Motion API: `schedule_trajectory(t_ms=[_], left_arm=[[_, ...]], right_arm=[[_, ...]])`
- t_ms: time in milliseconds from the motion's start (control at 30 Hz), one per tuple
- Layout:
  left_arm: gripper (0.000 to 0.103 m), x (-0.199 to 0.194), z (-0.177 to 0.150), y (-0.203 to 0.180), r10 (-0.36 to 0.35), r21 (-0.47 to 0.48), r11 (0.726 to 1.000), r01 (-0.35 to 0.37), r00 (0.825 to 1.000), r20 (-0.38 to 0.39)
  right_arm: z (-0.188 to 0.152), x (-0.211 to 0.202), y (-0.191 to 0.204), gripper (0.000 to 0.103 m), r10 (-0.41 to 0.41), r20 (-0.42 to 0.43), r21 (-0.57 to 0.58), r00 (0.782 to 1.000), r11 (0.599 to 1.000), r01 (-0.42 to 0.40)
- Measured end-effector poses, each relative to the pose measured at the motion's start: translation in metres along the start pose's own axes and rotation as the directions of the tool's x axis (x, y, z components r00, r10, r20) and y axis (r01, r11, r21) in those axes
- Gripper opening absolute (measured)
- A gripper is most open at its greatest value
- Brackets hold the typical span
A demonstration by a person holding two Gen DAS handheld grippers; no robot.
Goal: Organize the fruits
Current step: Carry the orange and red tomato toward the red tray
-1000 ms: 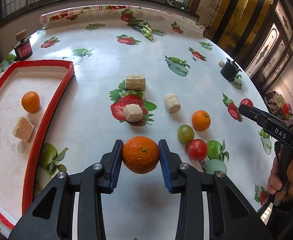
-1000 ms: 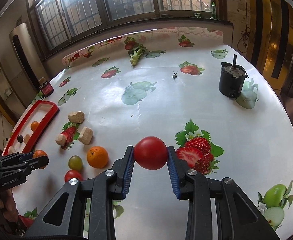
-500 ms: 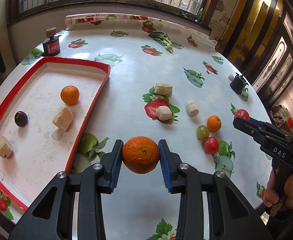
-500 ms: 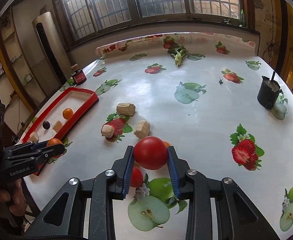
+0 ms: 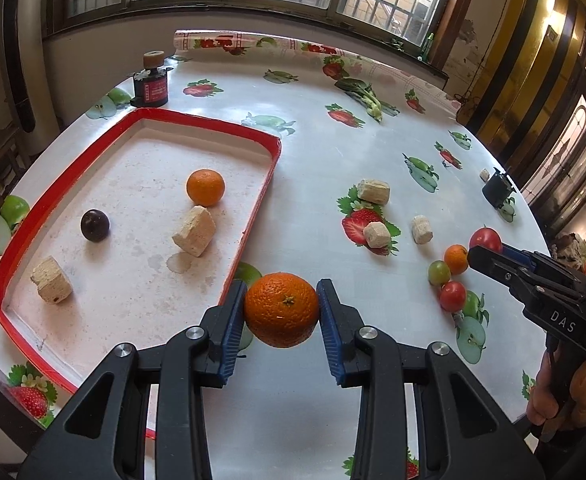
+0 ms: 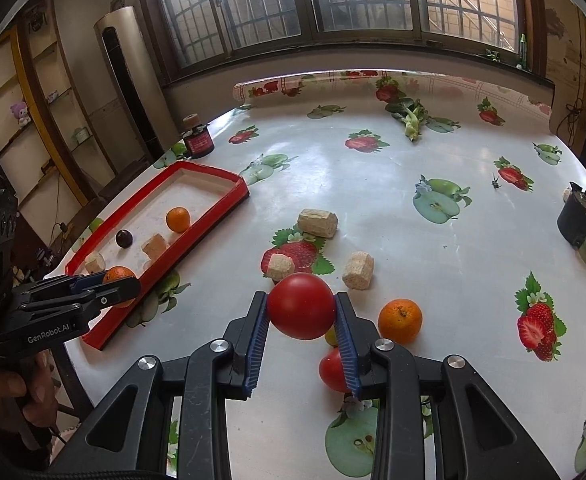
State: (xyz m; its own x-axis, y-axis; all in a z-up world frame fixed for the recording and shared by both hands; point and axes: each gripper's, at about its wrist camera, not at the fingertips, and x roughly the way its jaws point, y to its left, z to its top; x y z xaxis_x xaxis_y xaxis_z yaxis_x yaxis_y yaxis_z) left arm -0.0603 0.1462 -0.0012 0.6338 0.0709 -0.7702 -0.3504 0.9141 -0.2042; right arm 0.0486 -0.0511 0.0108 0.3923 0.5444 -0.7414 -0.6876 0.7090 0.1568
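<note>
Both jaws are clamped: left gripper [image 5: 281, 312] on an orange [image 5: 281, 309], right gripper [image 6: 302, 314] on a tomato [image 6: 301, 305]. Red tray [image 5: 213, 122] at ten o'clock holds two fruits, one perhaps a plum; four more wait on my counter [image 5: 325, 184].

Left tool [image 5: 281, 312]: matte black plastic, two broad angular arms with triangular cut-outs, silver round screws at the pivots, ribbed blue pads [image 5: 229, 330] on the inner faces of both fingers. Seen from the side in the right wrist view, white lettering "GenRobot.AI" along the black body, with a pistol-style handle below. Right tool [image 6: 301, 312]: same black build, same silver screws, same ribbed blue pads [image 6: 257, 340]. Side view of it carries white letters "DAS". Thin black cable trailing from its rear, possibly to the dark boxy housing at the frame edge.
</note>
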Motion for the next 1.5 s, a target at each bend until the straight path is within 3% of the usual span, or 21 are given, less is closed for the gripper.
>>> schedule_trajectory(t_ms=[1067,1500], left_arm=[[0.033,0.007,0.004,0.078,0.072,-0.129,0.989,-0.074,0.997,-0.021],[0.033,0.027,0.044,0.102,0.118,-0.129,0.984,-0.121,0.993,-0.030]], right_arm=[[0.037,0.071,0.100,0.033,0.134,-0.085,-0.148,0.987,0.978,-0.146],[0.082,0.133,0.119,0.033,0.151,-0.136,-0.151,0.979,0.974,-0.171]])
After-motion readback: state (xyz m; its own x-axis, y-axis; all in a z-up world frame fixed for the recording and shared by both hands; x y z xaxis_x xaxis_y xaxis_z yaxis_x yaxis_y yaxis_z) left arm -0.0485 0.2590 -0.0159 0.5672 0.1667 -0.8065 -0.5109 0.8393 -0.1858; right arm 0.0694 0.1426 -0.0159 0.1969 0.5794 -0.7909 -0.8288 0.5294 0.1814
